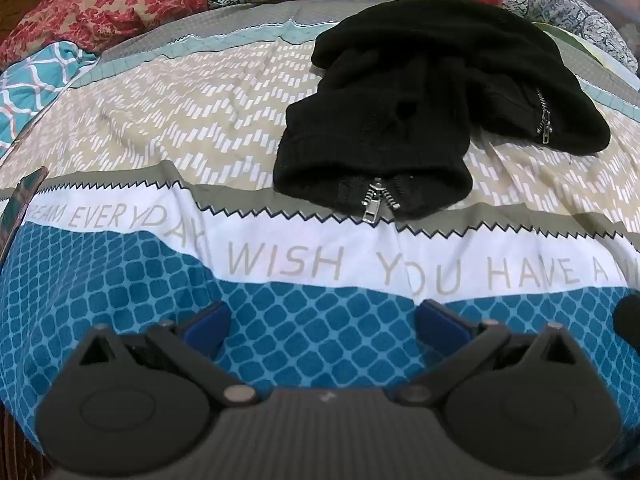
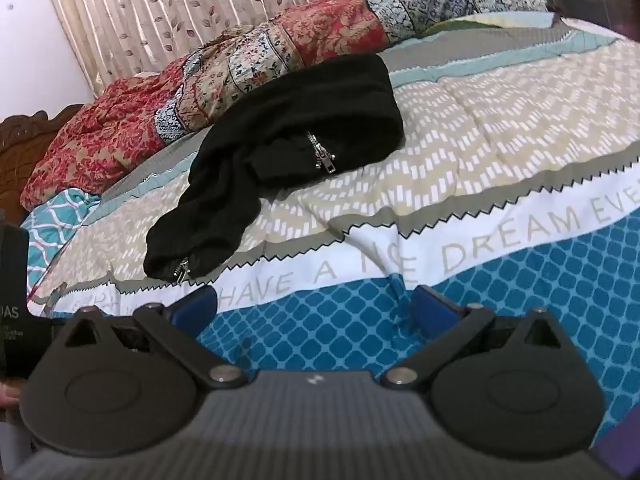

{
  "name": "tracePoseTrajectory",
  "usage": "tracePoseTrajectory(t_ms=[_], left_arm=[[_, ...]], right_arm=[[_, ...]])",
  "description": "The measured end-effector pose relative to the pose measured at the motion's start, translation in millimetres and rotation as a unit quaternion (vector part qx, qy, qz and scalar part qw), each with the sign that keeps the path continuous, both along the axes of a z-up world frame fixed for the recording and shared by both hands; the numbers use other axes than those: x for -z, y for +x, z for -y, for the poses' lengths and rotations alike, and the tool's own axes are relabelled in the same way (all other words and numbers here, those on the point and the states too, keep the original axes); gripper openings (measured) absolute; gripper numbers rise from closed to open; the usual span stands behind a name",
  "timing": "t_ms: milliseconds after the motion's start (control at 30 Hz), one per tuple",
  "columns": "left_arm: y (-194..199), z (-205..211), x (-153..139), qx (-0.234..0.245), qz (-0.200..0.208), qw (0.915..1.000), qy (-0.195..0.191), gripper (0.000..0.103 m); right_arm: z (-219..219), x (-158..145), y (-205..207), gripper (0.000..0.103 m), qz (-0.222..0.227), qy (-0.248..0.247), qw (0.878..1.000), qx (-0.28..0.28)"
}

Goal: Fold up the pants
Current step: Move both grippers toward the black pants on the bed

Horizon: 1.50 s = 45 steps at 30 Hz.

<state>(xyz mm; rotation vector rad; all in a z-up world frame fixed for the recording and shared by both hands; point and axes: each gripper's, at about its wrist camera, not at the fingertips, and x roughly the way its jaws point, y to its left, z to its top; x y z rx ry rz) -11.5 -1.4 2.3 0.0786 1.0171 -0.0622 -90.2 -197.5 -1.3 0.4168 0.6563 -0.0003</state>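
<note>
Bedding printed in beige, white and teal [image 1: 168, 120] covers the bed, with a red floral quilt [image 2: 120, 128] bunched behind. On the beige band lies a crumpled pair of black knit pants [image 1: 420, 92], silver zippers at the cuffs, not yet spread. Both left gripper [image 1: 322, 326] and right gripper [image 2: 316, 308] hover released and empty, well short; next, I judge, reach and flatten them

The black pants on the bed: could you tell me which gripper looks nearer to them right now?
Left, probably. The left gripper sits open just short of the black pants, facing the zippered cuff. The right gripper, also open, views them further off, up-left. Neither touches them.
</note>
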Motion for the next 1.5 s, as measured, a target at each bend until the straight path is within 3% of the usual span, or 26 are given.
tracePoseTrajectory(t_ms=[267, 467, 667, 800, 833, 933, 1100, 1500], left_arm=[[-3.7, 0.4, 1.2, 0.006, 0.008, 1.0, 0.003, 0.103], [-13.3, 3.2, -14.1, 0.01, 0.03, 0.9989, 0.035, 0.103], [-29.2, 0.0, -38.6, 0.012, 0.075, 0.9963, 0.039, 0.103], [-30.8, -2.8, -46.2, 0.009, 0.079, 0.9964, 0.03, 0.103], [-33.9, -2.7, -47.3, 0.009, 0.081, 0.9962, 0.03, 0.103], [-39.6, -3.0, -49.3, 0.009, 0.084, 0.996, 0.029, 0.103], [-45.1, -3.1, -52.2, 0.01, 0.088, 0.9957, 0.027, 0.103], [-43.3, -3.0, -54.3, 0.01, 0.088, 0.9958, 0.022, 0.103]], right_arm=[[-10.4, -7.7, -5.1, 0.103, 0.022, -0.047, 0.999, -0.001], [-11.8, -30.2, 0.7, 0.103, 0.011, -0.057, 0.998, 0.012], [-2.5, -58.9, 0.2, 0.103, 0.033, -0.033, 0.999, 0.025], [-6.3, -63.6, 1.4, 0.103, 0.039, -0.026, 0.999, 0.023], [-4.7, -67.5, -5.1, 0.103, 0.071, -0.022, 0.997, 0.022], [-6.2, -70.2, -10.0, 0.103, 0.097, -0.017, 0.995, 0.018], [-12.7, -71.6, -9.2, 0.103, 0.078, -0.042, 0.996, 0.013], [-10.2, -67.5, -9.5, 0.103, 0.067, -0.038, 0.997, 0.014]])
